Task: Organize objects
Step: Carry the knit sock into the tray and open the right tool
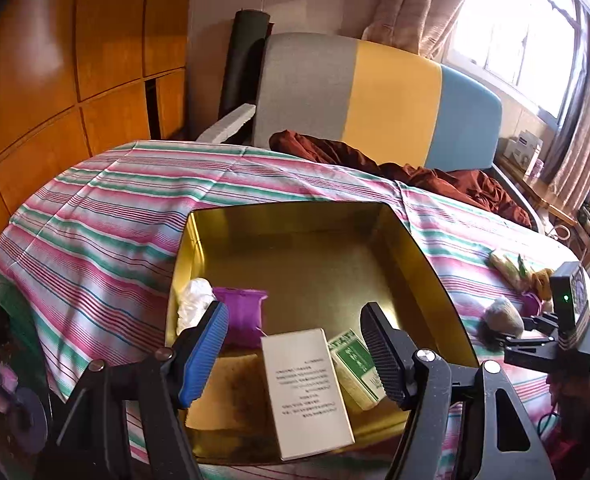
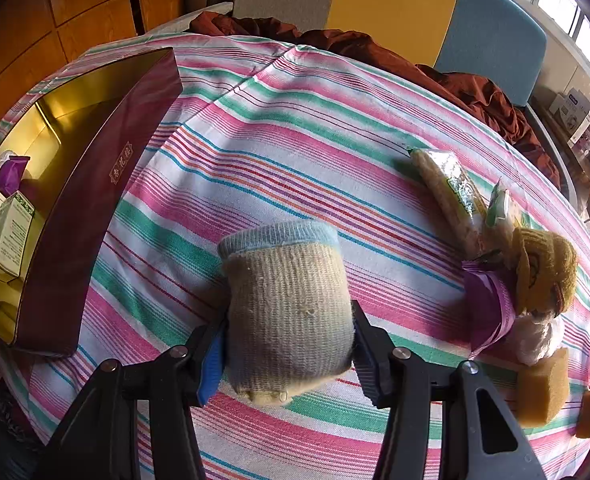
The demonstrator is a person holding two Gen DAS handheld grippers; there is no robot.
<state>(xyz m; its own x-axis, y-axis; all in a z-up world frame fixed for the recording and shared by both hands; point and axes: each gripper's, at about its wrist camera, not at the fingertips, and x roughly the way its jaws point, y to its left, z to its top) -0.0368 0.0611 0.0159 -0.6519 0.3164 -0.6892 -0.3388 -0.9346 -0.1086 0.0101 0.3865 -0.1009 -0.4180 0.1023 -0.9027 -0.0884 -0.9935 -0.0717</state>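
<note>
A gold-lined tin point(image 1: 415, 248) with maroon outer walls point(image 2: 95, 184) lies on the striped bed. In its near part are a white box point(image 1: 307, 392), a green box point(image 1: 357, 364), a purple packet point(image 1: 241, 316), a white wad point(image 1: 193, 304) and a yellow sponge point(image 1: 227, 392). My left gripper point(image 1: 295, 312) hovers over the tin's near end, open, with nothing between its pads. My right gripper point(image 2: 291, 332) is shut on a rolled beige sock with a blue cuff point(image 2: 287, 300), held just above the sheet to the right of the tin.
To the right on the sheet lie snack packets point(image 2: 451, 192), a brown knitted item point(image 2: 543, 272), a purple packet point(image 2: 487, 312) and sponges point(image 2: 543, 388). A rust-red blanket point(image 1: 435, 172) lies by the headboard point(image 1: 395, 92). A wooden wardrobe point(image 1: 75, 60) stands at the left.
</note>
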